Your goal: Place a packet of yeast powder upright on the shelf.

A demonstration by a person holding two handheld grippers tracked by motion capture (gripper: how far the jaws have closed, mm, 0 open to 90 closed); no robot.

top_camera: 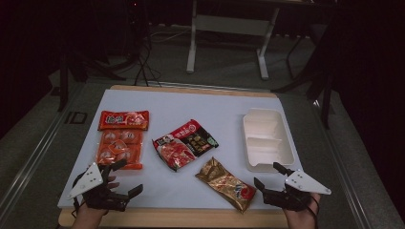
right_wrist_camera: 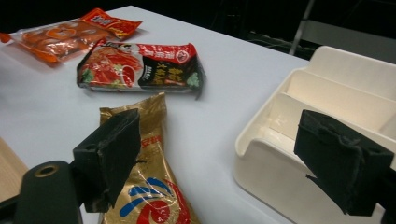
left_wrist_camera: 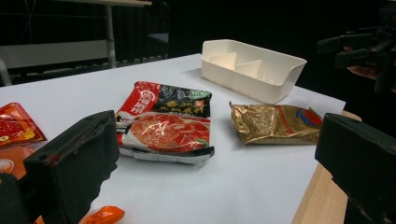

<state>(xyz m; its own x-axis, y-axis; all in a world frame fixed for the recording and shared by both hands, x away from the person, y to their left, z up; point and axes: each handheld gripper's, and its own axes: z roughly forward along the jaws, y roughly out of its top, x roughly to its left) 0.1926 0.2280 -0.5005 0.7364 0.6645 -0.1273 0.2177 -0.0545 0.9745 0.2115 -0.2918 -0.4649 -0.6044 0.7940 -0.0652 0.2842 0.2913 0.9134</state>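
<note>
Three snack packets lie on the white table top: an orange one at the left, a red and black one in the middle, a gold one near the front. My left gripper is open at the front left corner, just in front of the orange packet. My right gripper is open at the front right, between the gold packet and the white divided box. Nothing is held. In the left gripper view the red and black packet lies ahead of the wide jaws. In the right gripper view the gold packet lies under the left jaw, the box by the right one.
The box's compartments hold nothing. The table's wooden front edge runs just under both hands. Behind the table stand a white desk frame and dark chair legs on a grey floor.
</note>
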